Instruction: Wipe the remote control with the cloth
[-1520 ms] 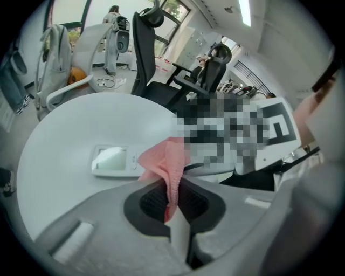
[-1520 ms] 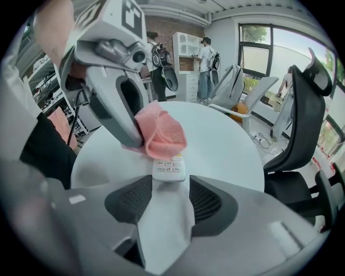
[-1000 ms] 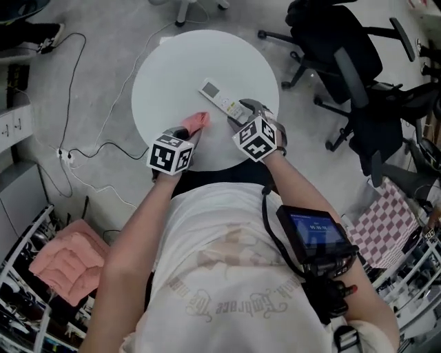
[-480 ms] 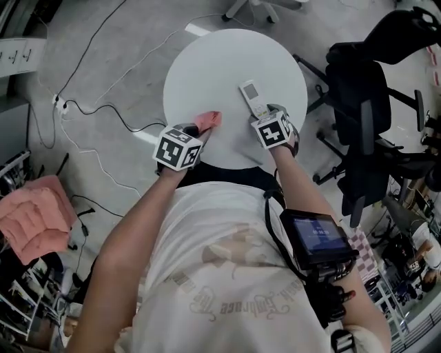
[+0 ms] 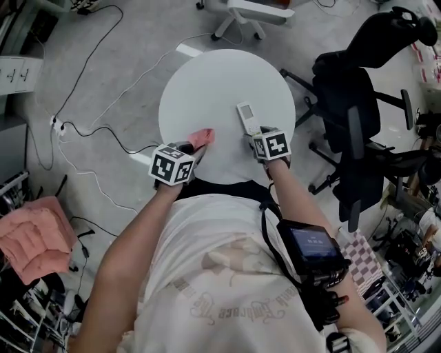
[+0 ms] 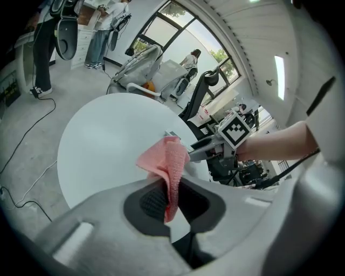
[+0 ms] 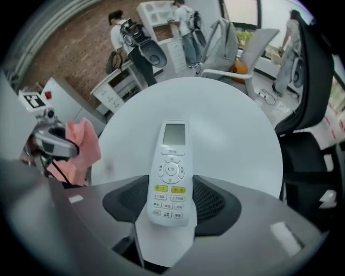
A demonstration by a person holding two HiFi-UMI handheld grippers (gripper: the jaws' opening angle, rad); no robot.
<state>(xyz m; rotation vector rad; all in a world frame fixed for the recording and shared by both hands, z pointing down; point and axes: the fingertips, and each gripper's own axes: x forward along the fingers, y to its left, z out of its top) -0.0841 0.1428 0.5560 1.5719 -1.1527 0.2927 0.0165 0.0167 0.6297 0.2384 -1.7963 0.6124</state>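
Observation:
A white remote control (image 5: 246, 116) (image 7: 170, 172) lies on the round white table (image 5: 220, 76), right of centre. My right gripper (image 5: 258, 135) (image 7: 171, 204) points steeply down over its near, button end. Its jaws have just been closing, with the remote between them and both pads against its sides. My left gripper (image 5: 195, 149) (image 6: 170, 202) is shut on a pink cloth (image 5: 201, 138) (image 6: 164, 161), which hangs from the pads a little above the table's near left part. The cloth (image 7: 81, 145) is a short way left of the remote and apart from it.
Black office chairs (image 5: 358, 103) stand to the right of the table, and a white chair base (image 5: 241, 14) is behind it. Cables (image 5: 89, 131) run over the floor on the left. A pink cushion (image 5: 31, 234) lies at the far left.
My right gripper has rolled and now straddles the remote's near end. My left gripper has shifted slightly with the cloth still in it. The head view has swung.

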